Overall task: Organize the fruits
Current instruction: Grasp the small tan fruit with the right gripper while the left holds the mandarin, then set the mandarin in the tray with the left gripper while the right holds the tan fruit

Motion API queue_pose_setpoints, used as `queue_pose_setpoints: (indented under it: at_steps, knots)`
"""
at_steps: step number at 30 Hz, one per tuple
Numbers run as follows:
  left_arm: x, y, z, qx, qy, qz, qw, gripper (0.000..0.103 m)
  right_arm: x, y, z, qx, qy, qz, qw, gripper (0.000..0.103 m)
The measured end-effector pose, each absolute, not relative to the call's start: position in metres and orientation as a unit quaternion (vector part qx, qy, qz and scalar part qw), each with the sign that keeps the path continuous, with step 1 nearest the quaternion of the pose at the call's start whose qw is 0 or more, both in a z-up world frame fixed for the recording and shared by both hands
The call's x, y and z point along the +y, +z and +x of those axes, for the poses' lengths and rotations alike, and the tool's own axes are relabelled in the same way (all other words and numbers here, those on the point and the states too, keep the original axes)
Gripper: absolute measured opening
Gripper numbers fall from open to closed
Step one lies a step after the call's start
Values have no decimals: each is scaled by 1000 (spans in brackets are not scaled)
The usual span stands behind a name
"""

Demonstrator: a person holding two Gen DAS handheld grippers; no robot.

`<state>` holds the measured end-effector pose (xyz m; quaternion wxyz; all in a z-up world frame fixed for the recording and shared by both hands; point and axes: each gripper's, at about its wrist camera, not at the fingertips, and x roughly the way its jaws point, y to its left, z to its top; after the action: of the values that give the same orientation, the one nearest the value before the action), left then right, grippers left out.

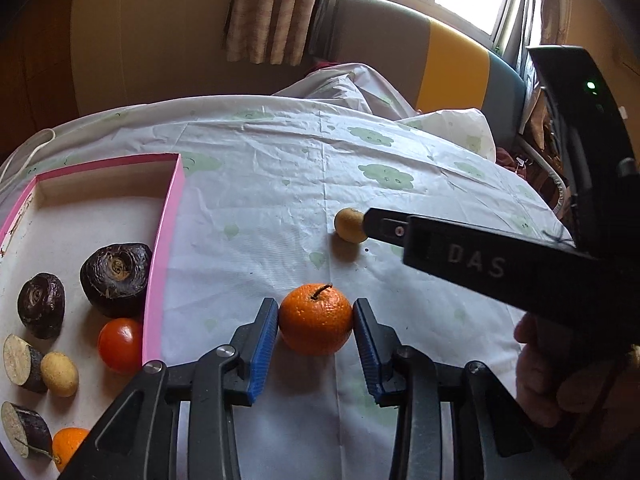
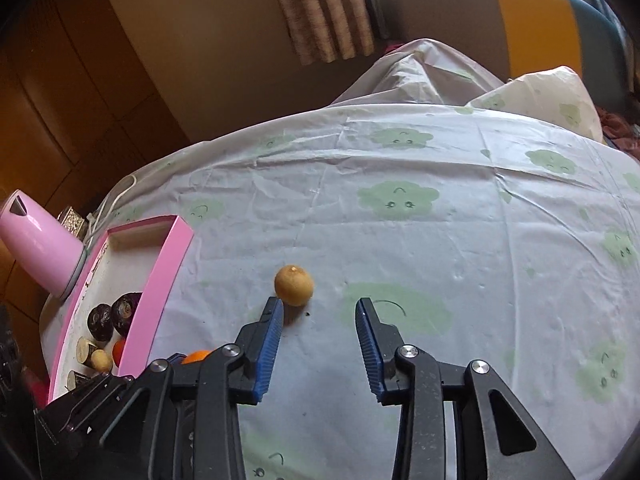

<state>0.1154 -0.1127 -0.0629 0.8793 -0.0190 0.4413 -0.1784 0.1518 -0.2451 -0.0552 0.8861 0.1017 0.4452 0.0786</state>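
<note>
An orange tangerine (image 1: 315, 319) with a stem sits on the tablecloth between the blue pads of my left gripper (image 1: 315, 322); the pads sit right at its sides, contact unclear. A small yellow-brown fruit (image 1: 349, 225) lies farther out; in the right wrist view it (image 2: 294, 284) sits just beyond the left fingertip of my open, empty right gripper (image 2: 319, 312). The right gripper's tip (image 1: 370, 220) reaches that fruit in the left view. A pink box (image 1: 165, 240) at left holds dark water chestnuts (image 1: 116, 278), a tomato (image 1: 120, 345), cut pieces and another orange (image 1: 68, 446).
A pink cylindrical kettle (image 2: 38, 246) stands behind the box (image 2: 160, 280) at far left. The table (image 2: 440, 240) wears a white cloth with green cloud prints. A sofa (image 1: 440, 64) and curtain stand behind. The holder's hand (image 1: 560, 376) is at right.
</note>
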Motion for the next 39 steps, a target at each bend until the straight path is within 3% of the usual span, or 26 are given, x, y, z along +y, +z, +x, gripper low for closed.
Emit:
queue_pose_setpoints:
  at_steps: [3, 7, 28, 39]
  knots:
    - [-112, -64, 120, 444, -180, -28, 877, 39, -236, -64, 169, 460, 94, 95, 878, 38]
    - [-110, -65, 120, 445, -183, -34, 876, 39, -230, -74, 180, 472, 103, 87, 871, 25]
    - [-116, -59, 107, 447, -177, -8, 877, 39, -280, -68, 60, 445, -21, 80, 892, 25]
    - [-104, -28, 79, 419, -186, 4, 889, 39, -273, -72, 47, 426, -35, 70, 901, 25]
